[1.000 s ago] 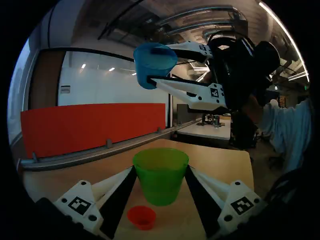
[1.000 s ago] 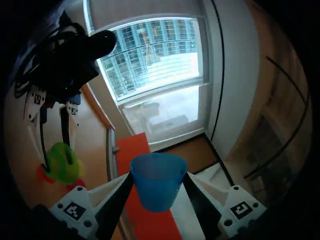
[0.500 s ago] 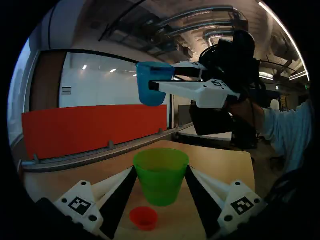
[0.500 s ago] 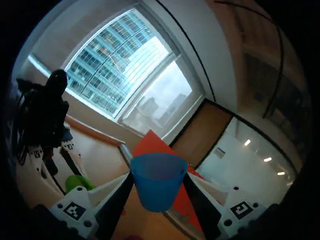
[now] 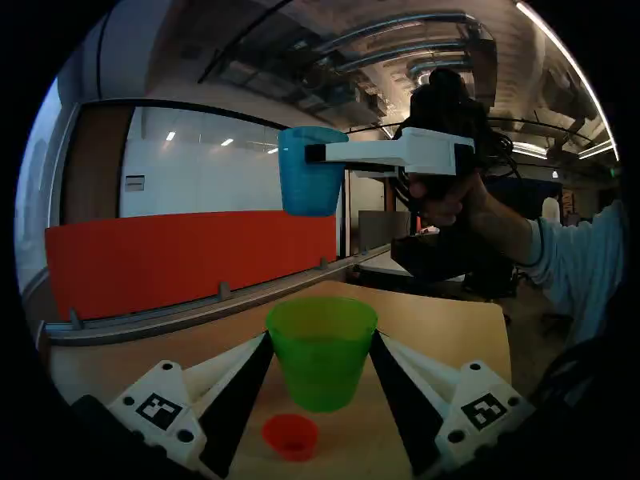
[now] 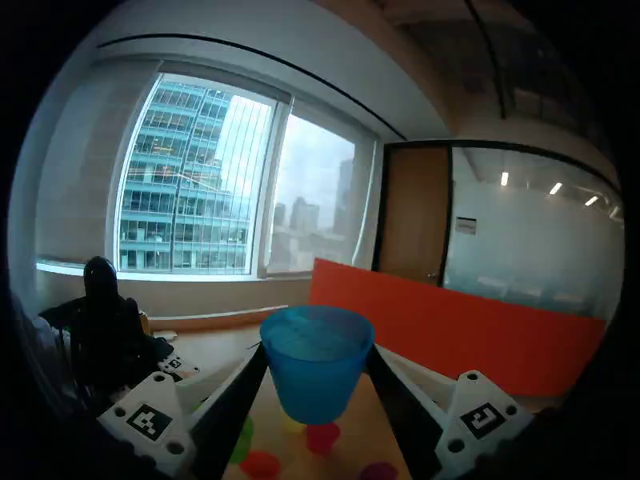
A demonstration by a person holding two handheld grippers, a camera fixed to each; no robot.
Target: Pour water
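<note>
My desk (image 5: 448, 328) is pale wood. In the left gripper view one small red cup (image 5: 290, 436) stands on it. The green cup (image 5: 322, 360) is just behind that, and I cannot tell whether it touches the wood. In the right gripper view more small cups stand on the desk: a red cup (image 6: 322, 436), a yellow cup (image 6: 292, 424) just left of it and a purple cup (image 6: 376, 472) to its right.

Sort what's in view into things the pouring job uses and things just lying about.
In use: blue cup, upright in the right hand-held gripper; green cup in the left hand-held gripper.
Lying about: small red cup on the table; orange partition behind.
</note>
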